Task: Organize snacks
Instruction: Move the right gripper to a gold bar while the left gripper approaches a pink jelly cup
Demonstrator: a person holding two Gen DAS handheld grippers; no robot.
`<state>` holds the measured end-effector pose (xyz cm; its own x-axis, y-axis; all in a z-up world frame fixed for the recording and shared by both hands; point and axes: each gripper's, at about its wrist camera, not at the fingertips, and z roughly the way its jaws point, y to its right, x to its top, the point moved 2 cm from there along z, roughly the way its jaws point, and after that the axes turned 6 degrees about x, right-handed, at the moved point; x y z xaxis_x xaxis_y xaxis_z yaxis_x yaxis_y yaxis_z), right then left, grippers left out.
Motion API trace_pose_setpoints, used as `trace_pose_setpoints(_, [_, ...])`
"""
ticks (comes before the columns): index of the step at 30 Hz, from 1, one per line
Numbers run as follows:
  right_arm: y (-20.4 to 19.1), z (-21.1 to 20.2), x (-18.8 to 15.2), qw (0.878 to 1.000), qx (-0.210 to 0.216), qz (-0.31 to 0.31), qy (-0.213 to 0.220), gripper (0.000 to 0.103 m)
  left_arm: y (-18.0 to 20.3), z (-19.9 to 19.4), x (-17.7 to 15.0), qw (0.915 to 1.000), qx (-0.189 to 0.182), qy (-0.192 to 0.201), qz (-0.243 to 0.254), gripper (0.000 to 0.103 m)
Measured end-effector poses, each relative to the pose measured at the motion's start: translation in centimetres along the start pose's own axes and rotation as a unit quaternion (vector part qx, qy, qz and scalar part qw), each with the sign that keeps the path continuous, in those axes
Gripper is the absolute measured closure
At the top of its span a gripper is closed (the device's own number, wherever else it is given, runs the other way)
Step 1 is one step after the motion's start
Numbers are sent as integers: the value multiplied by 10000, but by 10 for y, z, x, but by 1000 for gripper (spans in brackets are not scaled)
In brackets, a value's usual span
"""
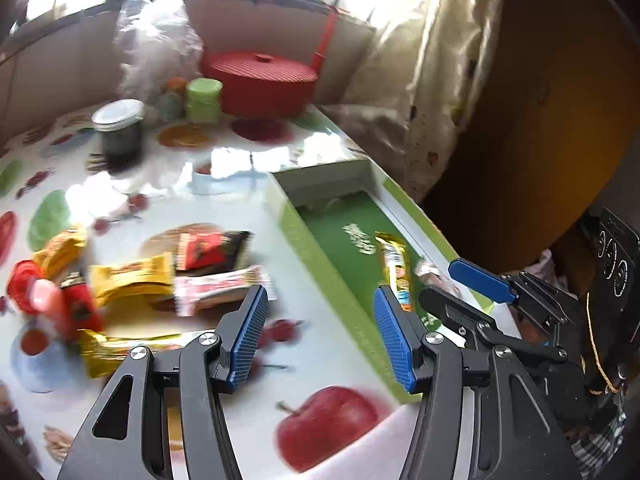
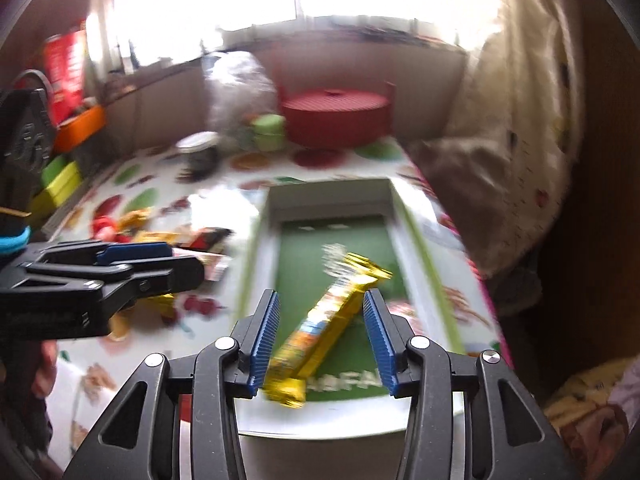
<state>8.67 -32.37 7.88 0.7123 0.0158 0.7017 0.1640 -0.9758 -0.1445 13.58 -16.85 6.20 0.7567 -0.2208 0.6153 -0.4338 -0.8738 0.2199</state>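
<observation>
Right wrist view: the right gripper [image 2: 322, 334] has its jaws apart, gold snack bar [image 2: 320, 324] lying loose between them in the green box [image 2: 432, 276] at the table's right edge, long axis diagonal. Left gripper [image 1: 320, 336], also apart, sits nearer the snack pile [image 1: 152, 280].

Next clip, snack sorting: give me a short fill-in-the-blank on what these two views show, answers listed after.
1. The gold-wrapped bar lies inside the box with the ____ floor.
2. The right gripper has its jaws ____, pads clear of the bar.
3. The lidded pot at the table's far end is ____.
4. The other snacks lie ____ the box.

Answers: green; open; red; outside
</observation>
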Motion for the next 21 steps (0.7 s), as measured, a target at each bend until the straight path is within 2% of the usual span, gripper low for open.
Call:
trace_pose_setpoints(6, [-33,11,7,9986,411,-341,-46,60,-39,-20,-6,9987,434,168,-186,47])
trace_pose_setpoints(12, [-66,30,11,9941,849,-650,-190,60,-76,-32,-16,9962,684,251,-471,47])
trace_pose_setpoints(21, [-105,58,9,9837,1285,-1142,-520,60,-127,-44,-33,9905,1080,323,-786,47])
